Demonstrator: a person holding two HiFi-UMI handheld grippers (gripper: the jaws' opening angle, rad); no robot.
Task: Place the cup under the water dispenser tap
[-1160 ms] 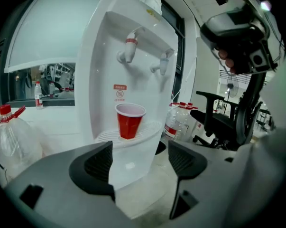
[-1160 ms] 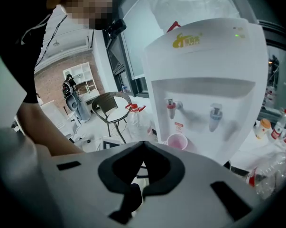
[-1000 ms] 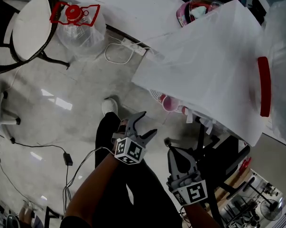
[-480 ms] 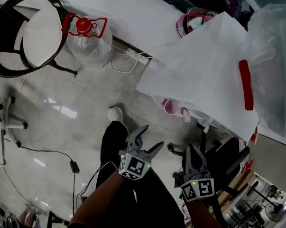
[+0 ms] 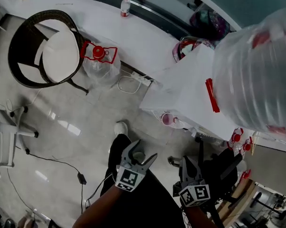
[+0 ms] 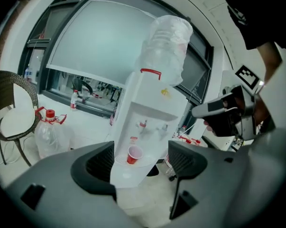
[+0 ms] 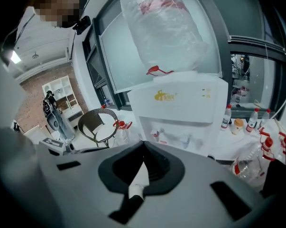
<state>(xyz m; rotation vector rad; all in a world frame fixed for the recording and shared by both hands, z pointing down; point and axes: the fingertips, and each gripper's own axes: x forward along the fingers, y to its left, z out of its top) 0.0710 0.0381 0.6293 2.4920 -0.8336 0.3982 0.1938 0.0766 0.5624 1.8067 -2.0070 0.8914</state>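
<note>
Left gripper (image 5: 143,152): jaws wide apart, nothing between them. Framed in the gap, well off, is the water dispenser (image 6: 147,122). Right gripper (image 5: 187,161): jaws closed tip to tip, gripping nothing. Both are held low before the person's body, side by side, pointing toward the dispenser. Red cup (image 6: 133,154) stands upright on the drip tray below the taps (nearer the red one); contents not readable. Large clear bottle (image 6: 164,44) sits on top. Clear jug (image 5: 100,63), red cap, on the floor beside a round chair (image 5: 52,46).

Head view steeply down; both gripper views toward water dispenser (image 6: 152,103).
</note>
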